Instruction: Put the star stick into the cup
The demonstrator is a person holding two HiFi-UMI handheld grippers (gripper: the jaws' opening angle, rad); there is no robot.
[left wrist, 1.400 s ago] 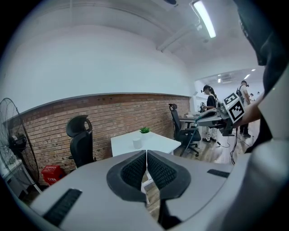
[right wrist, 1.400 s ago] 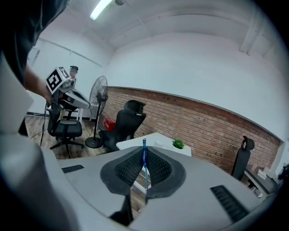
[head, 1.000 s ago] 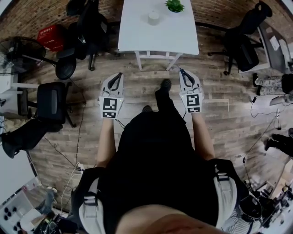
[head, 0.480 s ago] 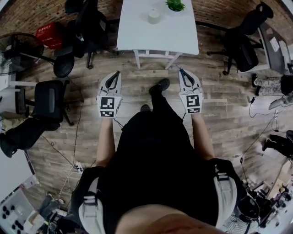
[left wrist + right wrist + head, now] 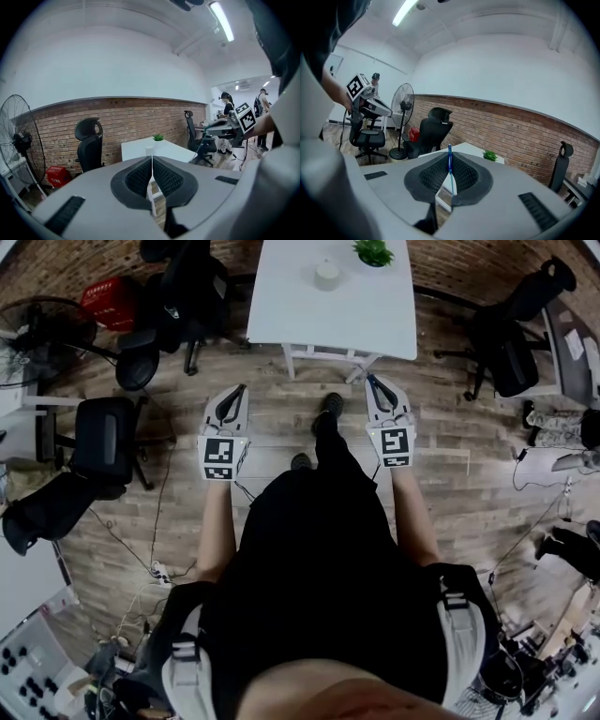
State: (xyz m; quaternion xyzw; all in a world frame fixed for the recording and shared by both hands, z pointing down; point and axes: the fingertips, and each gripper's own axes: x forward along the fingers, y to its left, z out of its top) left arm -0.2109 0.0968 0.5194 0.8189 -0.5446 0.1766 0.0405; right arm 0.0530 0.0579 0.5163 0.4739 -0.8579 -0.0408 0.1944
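A thin blue stick (image 5: 449,151) stands upright between the pads of my right gripper (image 5: 450,160), which is shut on it; its star end does not show. In the head view the right gripper (image 5: 369,379) and the left gripper (image 5: 243,388) are held side by side above the wooden floor, short of the white table (image 5: 337,320). A small white cup (image 5: 327,274) stands on the far part of that table; the left gripper view has the cup (image 5: 149,150) just beyond the jaws. My left gripper (image 5: 152,158) is shut with nothing in it.
A small green plant (image 5: 373,251) sits next to the cup. Black office chairs (image 5: 105,442) stand left and right (image 5: 511,343) of the table. A fan (image 5: 37,334) and a red box (image 5: 108,301) are at the left. Cables lie on the floor.
The person has stepped toward the table, which now sits a little nearer and further right in the head view. Both grippers came forward with them, still shut.
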